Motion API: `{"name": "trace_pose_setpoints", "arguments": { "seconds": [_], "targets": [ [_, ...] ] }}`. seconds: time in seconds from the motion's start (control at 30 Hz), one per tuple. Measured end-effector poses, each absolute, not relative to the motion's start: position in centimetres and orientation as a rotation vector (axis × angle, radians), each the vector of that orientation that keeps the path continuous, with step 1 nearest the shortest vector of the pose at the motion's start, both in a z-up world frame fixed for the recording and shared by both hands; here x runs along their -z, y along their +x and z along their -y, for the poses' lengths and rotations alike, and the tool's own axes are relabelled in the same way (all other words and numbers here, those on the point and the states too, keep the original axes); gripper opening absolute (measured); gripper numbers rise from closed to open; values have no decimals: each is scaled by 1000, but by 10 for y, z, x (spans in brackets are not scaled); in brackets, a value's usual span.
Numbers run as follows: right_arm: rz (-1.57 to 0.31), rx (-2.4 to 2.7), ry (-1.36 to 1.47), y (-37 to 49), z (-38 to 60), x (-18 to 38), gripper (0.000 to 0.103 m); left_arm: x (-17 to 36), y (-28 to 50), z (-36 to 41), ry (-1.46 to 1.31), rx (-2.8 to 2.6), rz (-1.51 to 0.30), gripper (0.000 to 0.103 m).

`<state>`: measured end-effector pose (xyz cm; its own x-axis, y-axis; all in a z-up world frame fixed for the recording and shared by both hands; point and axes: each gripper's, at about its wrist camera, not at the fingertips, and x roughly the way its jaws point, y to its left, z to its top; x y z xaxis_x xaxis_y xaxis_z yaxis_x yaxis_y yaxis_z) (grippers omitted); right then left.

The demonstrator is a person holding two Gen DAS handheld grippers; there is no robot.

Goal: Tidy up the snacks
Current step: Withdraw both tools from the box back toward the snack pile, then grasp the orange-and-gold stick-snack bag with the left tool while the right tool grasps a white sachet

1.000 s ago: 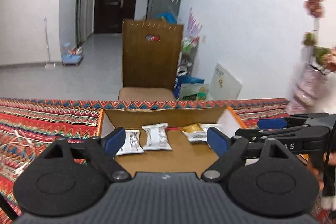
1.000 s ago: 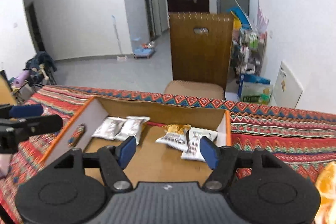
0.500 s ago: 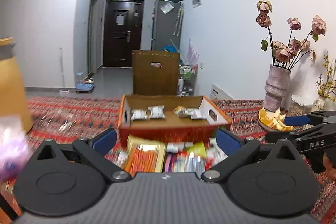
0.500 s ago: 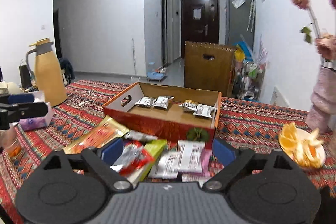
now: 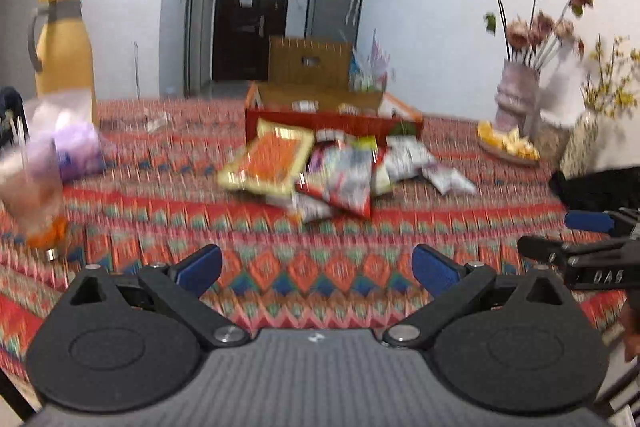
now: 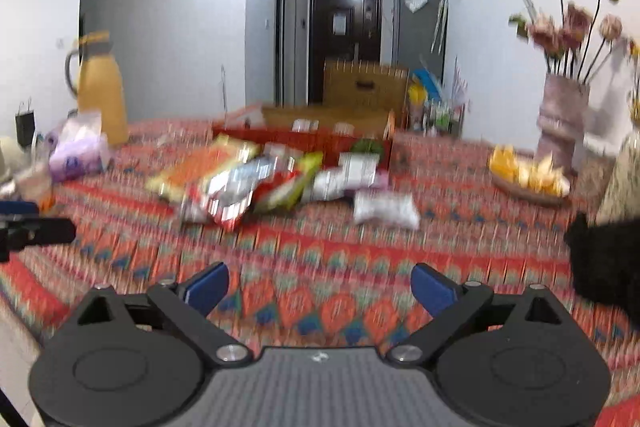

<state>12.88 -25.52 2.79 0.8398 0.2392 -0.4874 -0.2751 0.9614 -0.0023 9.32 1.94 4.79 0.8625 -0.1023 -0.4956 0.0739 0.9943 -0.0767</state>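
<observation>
A pile of snack packets (image 5: 332, 175) lies on the patterned tablecloth in front of a red cardboard box (image 5: 332, 119) that holds a few small packets. The pile (image 6: 256, 183) and the box (image 6: 320, 139) also show in the right wrist view, with a white packet (image 6: 384, 209) lying apart on the right. My left gripper (image 5: 316, 269) is open and empty, well short of the pile. My right gripper (image 6: 320, 287) is open and empty too. Both views are blurred.
A yellow jug (image 5: 64, 47) and a purple bag (image 5: 76, 147) stand at the left. A glass (image 5: 32, 195) is at the near left. A fruit plate (image 6: 528, 179) and a flower vase (image 6: 560, 119) stand at the right.
Both grippers have pulled back from over the box toward the table's near edge. The pile and box now look far off. Both stay open.
</observation>
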Motion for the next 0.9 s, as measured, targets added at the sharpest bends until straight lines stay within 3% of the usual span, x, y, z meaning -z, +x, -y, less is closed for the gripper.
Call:
{"name": "trace_pose_setpoints", "arguments": {
  "seconds": [0.4,0.9],
  "targets": [
    [-571,-254,-71,117,259,2,98,-39,103,-9,-24,95,-566,103],
    [-607,-220,-62,202,267,3,97,-42,193,-11,8,86,-567,103]
  ]
}}
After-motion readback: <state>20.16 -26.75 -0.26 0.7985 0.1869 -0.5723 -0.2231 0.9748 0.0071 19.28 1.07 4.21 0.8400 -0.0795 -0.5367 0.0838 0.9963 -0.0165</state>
